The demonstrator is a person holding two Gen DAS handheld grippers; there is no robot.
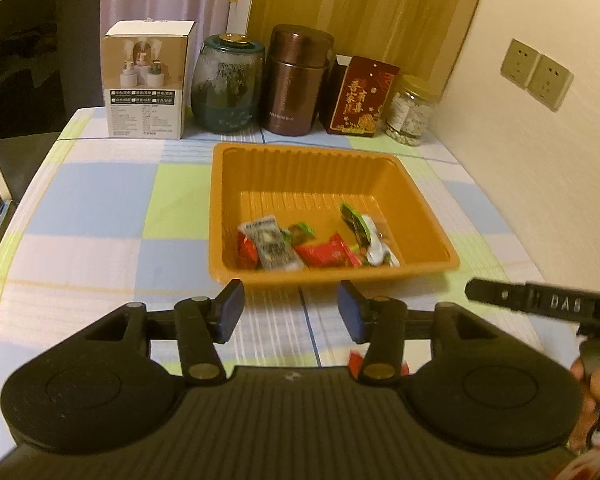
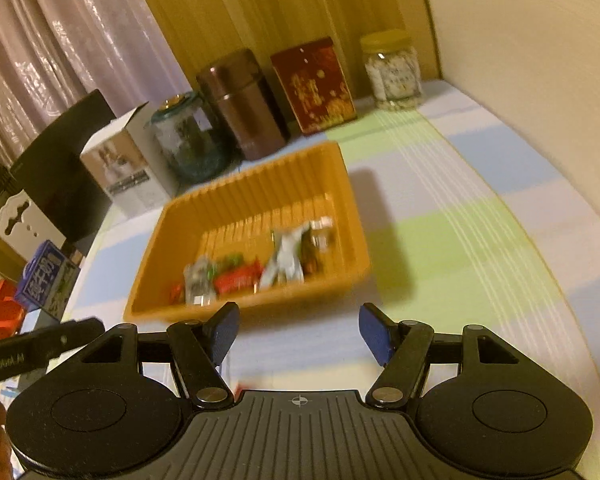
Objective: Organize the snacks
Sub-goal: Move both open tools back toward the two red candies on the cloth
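1. Orange plastic marks the goal: the tray (image 1: 332, 216) sits on the checked tablecloth (image 1: 100, 208), and several wrapped snacks (image 1: 312, 244) already lie along its near wall.
2. The left gripper (image 1: 291, 312) hovers just short of the tray's near rim, its blue pads apart with nothing between them.
3. The right gripper (image 2: 298, 330) is likewise spread and empty, near the same rim.
4. Judging from this, a drop-off looks finished and the step in hand is fetching the next snack.
5. A red wrapper (image 1: 356, 362) peeks out beneath the left gripper's body, close to the person; it seems the likeliest next pick.
6. That calls for drawing a gripper back, straddling the wrapper, and closing gently so the foil does not slip.
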